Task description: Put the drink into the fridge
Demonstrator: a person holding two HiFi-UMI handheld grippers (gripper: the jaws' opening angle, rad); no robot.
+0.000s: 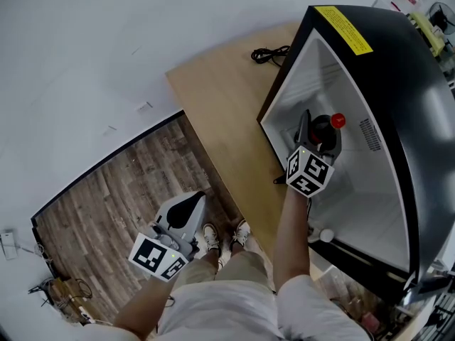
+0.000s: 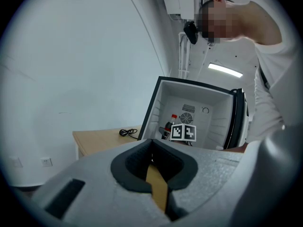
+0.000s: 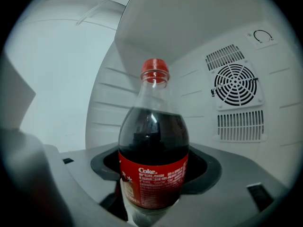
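The black fridge point(image 1: 398, 84) stands open on the wooden worktop point(image 1: 220, 98), its white inside facing the person. The right claw point(image 1: 318, 142) reaches level into it, clenched around the lower body of the drink point(image 3: 153, 150), a red-capped cola bottle held upright inside the fridge in front of the round fan grille point(image 3: 235, 84); whether its base rests on the fridge floor cannot be told. The left claw point(image 1: 186, 208) hangs low over the wood floor, well apart from the fridge, its jaws together on nothing
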